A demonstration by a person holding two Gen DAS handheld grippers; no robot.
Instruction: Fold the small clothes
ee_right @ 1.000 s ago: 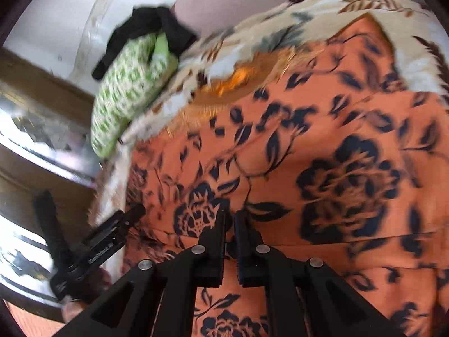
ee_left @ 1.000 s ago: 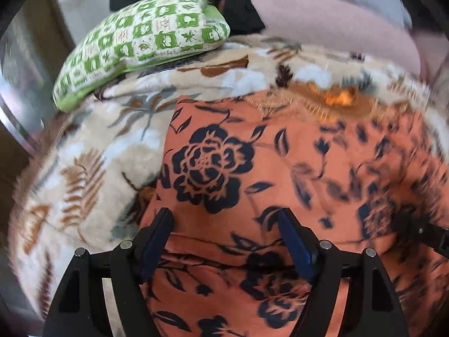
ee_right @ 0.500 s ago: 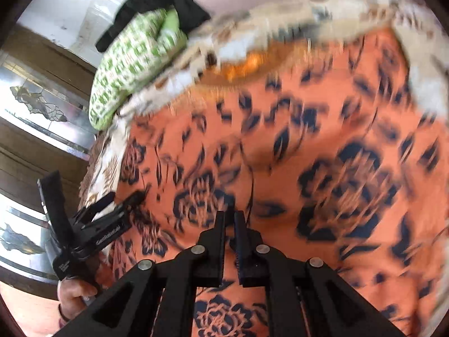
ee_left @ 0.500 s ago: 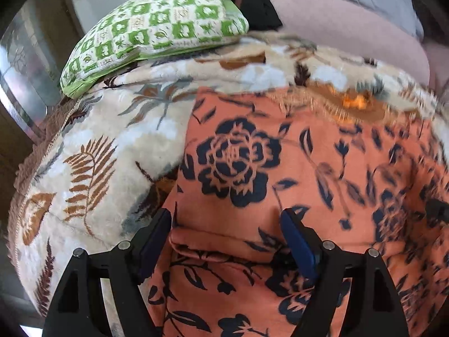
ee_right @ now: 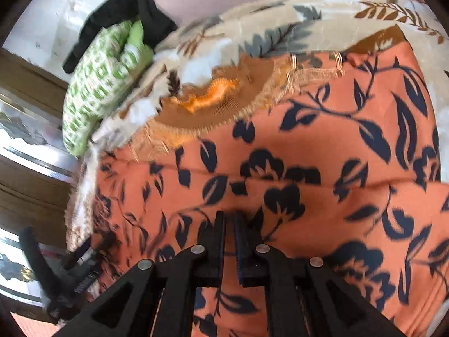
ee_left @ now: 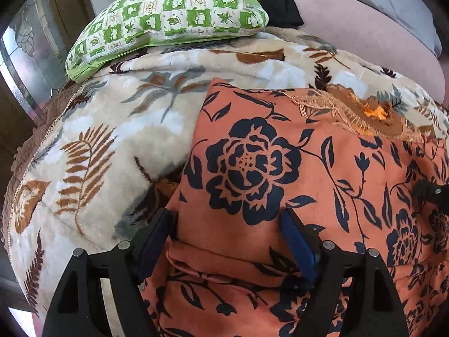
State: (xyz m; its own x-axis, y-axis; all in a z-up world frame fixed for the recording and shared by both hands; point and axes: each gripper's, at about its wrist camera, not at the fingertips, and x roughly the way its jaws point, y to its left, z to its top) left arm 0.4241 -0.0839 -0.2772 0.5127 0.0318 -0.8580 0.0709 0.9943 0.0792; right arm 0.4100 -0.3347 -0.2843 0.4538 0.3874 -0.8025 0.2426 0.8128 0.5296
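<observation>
An orange garment with dark blue flowers (ee_left: 280, 174) lies spread on a leaf-patterned blanket (ee_left: 112, 146). Its near edge is folded over into a band (ee_left: 224, 264). My left gripper (ee_left: 227, 224) is open, its fingers standing either side of the garment's left part, just above the fold. The garment also fills the right wrist view (ee_right: 308, 154). My right gripper (ee_right: 229, 221) is shut, its tips against the cloth; I cannot see fabric pinched between them. The left gripper shows at the lower left of the right wrist view (ee_right: 81, 269).
A green and white checked pillow (ee_left: 168, 19) lies at the far end of the blanket, with black clothing (ee_left: 280, 2) behind it. A brown fringed cloth with an orange centre (ee_left: 364, 112) lies at the garment's far edge. A pink cushion (ee_left: 364, 33) is at the back right.
The left gripper has shifted left along the garment's near edge, staying open. The right gripper has moved over the garment, staying shut.
</observation>
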